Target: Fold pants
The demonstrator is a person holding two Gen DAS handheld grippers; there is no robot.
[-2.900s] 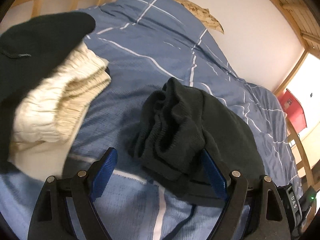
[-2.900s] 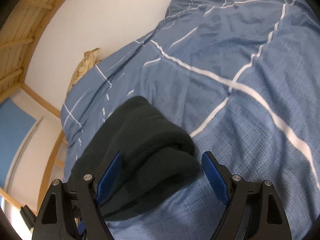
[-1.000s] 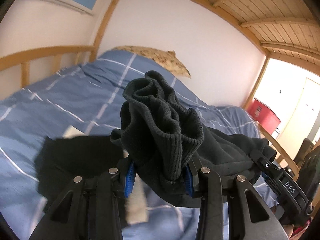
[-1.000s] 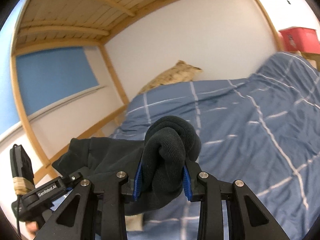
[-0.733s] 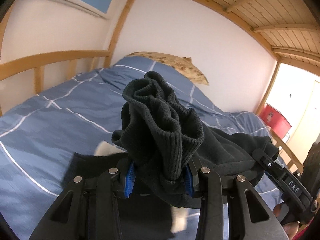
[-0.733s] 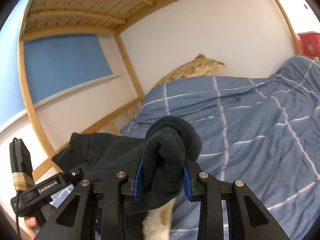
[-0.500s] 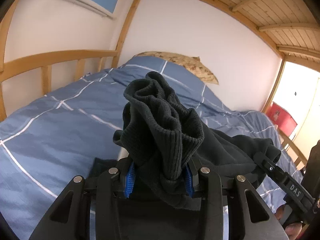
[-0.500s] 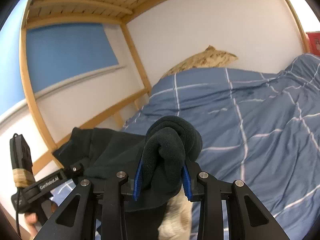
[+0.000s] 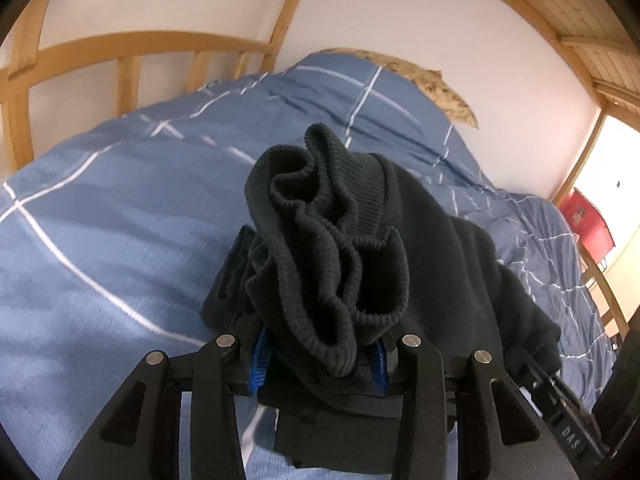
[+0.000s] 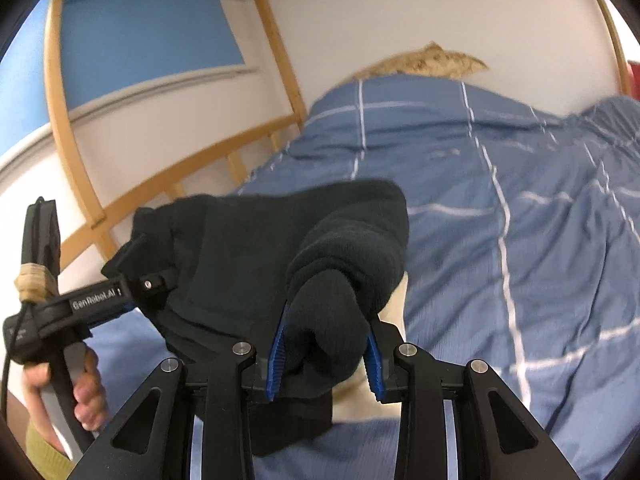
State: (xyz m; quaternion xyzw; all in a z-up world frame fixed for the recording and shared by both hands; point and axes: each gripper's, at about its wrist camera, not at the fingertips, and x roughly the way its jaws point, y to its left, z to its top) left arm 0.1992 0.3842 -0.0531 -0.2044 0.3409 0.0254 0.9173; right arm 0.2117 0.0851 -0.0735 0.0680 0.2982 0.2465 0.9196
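Left gripper (image 9: 320, 360): black two-finger frame with blue ribbed pads, jaws clamped on a bunched, ribbed end (cuff or waistband, cannot tell which) of the dark charcoal knit pants (image 9: 340, 240). The ribbed fabric stands up in folds above the pads. From there the pants run right, toward the right gripper, whose black body is only partly in frame at the lower right of the left wrist view.

Right gripper (image 10: 324, 356): same build, jaws pinched tight on a thick rolled wad of the same pants (image 10: 260, 256). In the right wrist view the cloth spans left to the left gripper (image 10: 148, 284), so the garment hangs between the two tools, held above the bed. The person's left hand (image 10: 86, 392) grips that tool's handle at the near left.

Under the pants, near the right gripper: a cream fabric item (image 10: 394, 308), mostly hidden, possibly another garment.

Below and beyond: blue duvet with thin white grid lines (image 9: 120, 208), covering the bed. Tan mottled pillow (image 9: 436, 84) at the far end against the white wall. Light wooden bed rail (image 9: 120, 52) along the left side. Red box (image 9: 586, 220) far right. Blue roller blind (image 10: 148, 36) at the upper left in the right wrist view.
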